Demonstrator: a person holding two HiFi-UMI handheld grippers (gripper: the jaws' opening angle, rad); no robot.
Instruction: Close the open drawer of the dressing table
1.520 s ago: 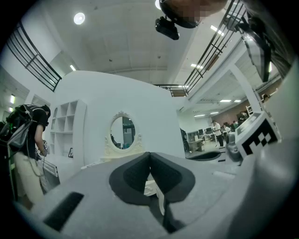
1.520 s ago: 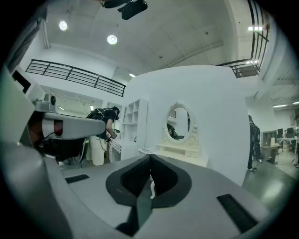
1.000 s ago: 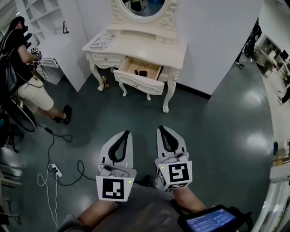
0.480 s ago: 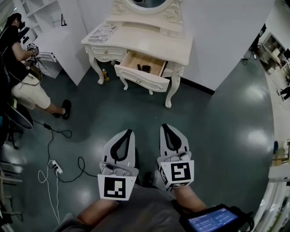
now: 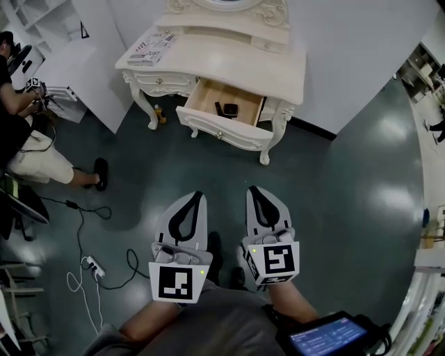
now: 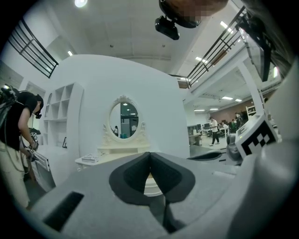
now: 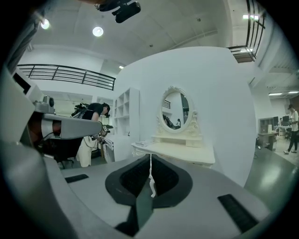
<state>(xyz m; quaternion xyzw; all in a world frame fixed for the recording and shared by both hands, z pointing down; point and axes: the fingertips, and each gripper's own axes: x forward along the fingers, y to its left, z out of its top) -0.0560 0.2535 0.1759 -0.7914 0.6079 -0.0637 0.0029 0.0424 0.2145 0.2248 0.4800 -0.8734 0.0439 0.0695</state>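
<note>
Cream wood drawer (image 5: 224,130) sticks out of the dressing table's (image 5: 229,62) front. It looks stiff and should slide easily; I'd push its front. My left hand-held gripper (image 5: 191,201) and right hand-held gripper (image 5: 256,192) are clenched on nothing, well apart from the table.

I am looking into a large research hall with a mock bedroom corner built inside it, not a real home. The dressing table (image 5: 229,59) stands against a free-standing white partition wall (image 5: 348,49) on a glossy dark green floor (image 5: 334,208). A power strip (image 5: 92,266) and loose cables (image 5: 71,204) trail across that floor. Nearby a person (image 5: 21,132) works at a white shelf unit (image 5: 49,17). The gripper views show mezzanine railings (image 7: 70,74) and ceiling lights (image 7: 97,31) high overhead. Beyond the partition there are office desks (image 6: 203,135) with people standing about.
</note>
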